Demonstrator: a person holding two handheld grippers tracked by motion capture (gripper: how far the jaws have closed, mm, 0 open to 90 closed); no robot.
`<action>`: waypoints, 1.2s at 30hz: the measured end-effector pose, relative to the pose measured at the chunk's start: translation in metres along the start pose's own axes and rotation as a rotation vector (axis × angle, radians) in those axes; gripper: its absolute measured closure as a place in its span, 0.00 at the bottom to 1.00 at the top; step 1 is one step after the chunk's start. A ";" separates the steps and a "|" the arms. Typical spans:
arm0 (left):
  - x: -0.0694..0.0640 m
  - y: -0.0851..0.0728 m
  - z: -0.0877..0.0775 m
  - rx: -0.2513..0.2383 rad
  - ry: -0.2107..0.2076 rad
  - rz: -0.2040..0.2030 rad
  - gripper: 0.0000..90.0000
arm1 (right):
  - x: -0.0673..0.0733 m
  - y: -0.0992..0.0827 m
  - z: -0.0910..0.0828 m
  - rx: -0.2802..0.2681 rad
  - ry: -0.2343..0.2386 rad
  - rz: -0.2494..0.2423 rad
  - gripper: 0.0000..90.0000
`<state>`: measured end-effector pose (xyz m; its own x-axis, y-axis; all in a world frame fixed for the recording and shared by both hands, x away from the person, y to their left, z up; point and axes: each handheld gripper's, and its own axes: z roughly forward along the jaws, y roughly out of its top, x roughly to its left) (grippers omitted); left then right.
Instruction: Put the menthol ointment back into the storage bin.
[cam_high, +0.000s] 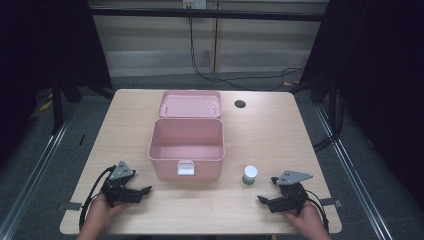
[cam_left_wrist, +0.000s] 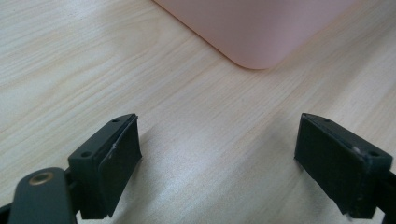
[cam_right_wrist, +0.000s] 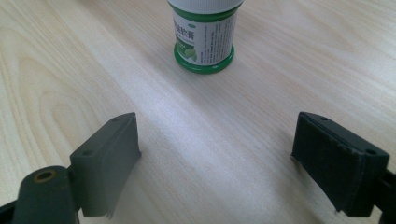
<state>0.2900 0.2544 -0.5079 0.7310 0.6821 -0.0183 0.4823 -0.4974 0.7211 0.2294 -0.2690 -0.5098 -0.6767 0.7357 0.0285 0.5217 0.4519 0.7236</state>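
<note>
A pink plastic box (cam_high: 186, 148) stands open in the middle of the table, its lid (cam_high: 190, 104) laid back behind it and a white latch on its front wall. A small green-and-white jar (cam_high: 249, 175) with a white cap stands upright to the right of the box. My left gripper (cam_high: 141, 191) rests near the front left edge, open, with bare wood between its jaws; the box's rounded corner (cam_left_wrist: 254, 35) lies ahead of it. My right gripper (cam_high: 267, 190) sits open at the front right, the jar (cam_right_wrist: 204, 37) a short way ahead of it.
The wooden table (cam_high: 125, 120) has a round dark cable hole (cam_high: 240, 104) at the back right of the box. Black cables run across the floor behind the table. Metal rails flank the table on both sides.
</note>
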 end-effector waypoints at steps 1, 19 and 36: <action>0.000 0.000 0.000 0.000 0.000 0.000 0.15 | 0.000 0.000 0.000 0.000 0.000 0.000 0.16; 0.000 0.000 0.000 0.000 0.000 -0.001 0.15 | -0.014 0.061 0.000 0.414 0.061 -0.042 0.23; 0.000 0.000 0.000 -0.001 0.000 -0.003 0.15 | 0.002 0.122 0.025 0.655 0.083 -0.253 0.25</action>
<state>0.2900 0.2543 -0.5079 0.7297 0.6835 -0.0203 0.4836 -0.4949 0.7220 0.3048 -0.1994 -0.4388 -0.8419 0.5394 -0.0147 0.5313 0.8334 0.1523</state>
